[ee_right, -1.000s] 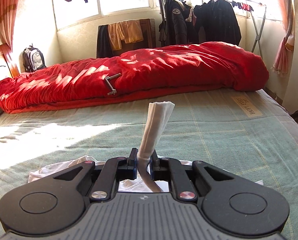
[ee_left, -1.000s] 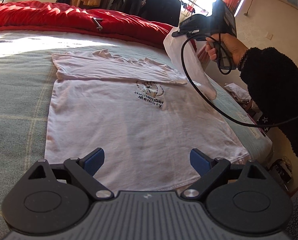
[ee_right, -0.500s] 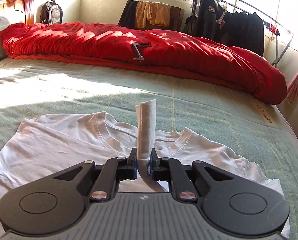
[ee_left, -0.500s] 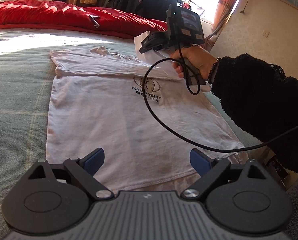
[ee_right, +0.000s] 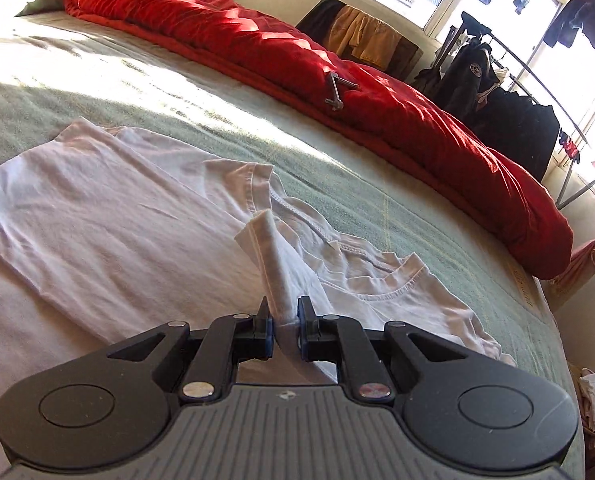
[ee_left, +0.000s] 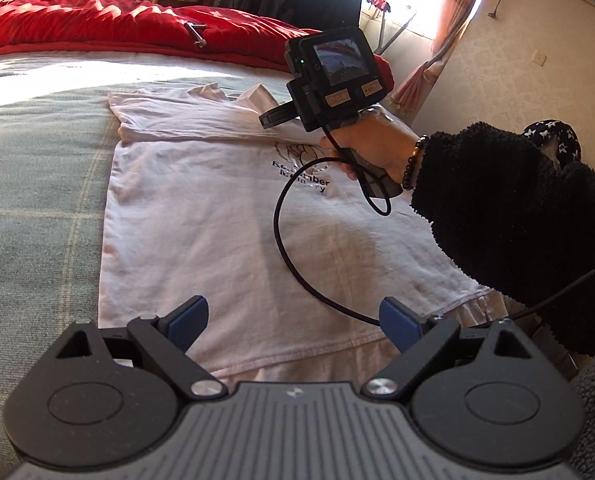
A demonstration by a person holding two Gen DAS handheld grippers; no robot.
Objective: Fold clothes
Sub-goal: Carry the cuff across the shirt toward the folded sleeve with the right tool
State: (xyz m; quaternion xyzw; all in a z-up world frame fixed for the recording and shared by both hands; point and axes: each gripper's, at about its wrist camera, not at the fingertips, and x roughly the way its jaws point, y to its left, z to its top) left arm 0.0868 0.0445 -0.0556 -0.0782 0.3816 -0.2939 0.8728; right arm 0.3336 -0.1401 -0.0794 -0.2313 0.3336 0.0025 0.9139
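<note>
A white T-shirt (ee_left: 225, 216) is lying flat on the bed (ee_left: 37, 208), its long axis running from the near hem toward the far collar, with the left sleeve already turned in across the chest. The right hand-held gripper (ee_right: 285, 322) is clamped on a bunched strip of the right sleeve (ee_right: 271, 256), which is standing up from between its pads and leaning toward the collar (ee_right: 381, 280). The rest of the shirt is spreading out to the left and far side of that gripper, so the coming fold is probably turning on carrying the sleeve leftward over the body. The left hand-held gripper (ee_left: 293, 320) is hovering over the near hem with its jaws wide apart and nothing between them; the right hand (ee_left: 377, 148) is clearly the nearer one to the sleeve. A black cable (ee_left: 285, 248) is looping over the shirt's middle and could be dragging across the fabric. A red quilt (ee_right: 337, 76) is lying along the far edge of the bed, well apart from the shirt.
</note>
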